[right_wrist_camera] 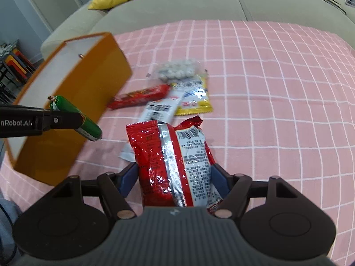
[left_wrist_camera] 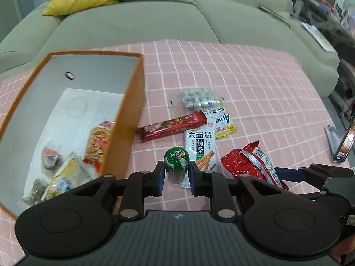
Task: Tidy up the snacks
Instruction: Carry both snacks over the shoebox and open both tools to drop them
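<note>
Left gripper (left_wrist_camera: 176,173) is pinching a green sausage (left_wrist_camera: 176,159) right beside the orange box (left_wrist_camera: 124,119); right gripper (right_wrist_camera: 175,177) is clamped on a red snack bag (right_wrist_camera: 170,161) above the surface (right_wrist_camera: 266,88).

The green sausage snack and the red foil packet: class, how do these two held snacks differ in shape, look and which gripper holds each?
The green sausage snack is a slim tube with crimped ends; the red foil packet is a wide, flat, crinkled bag. The sausage is plain green; the packet shows a silver seam and barcode. The left gripper pinches the sausage; the right gripper clamps the packet. Both are lifted off the pink cloth.
</note>
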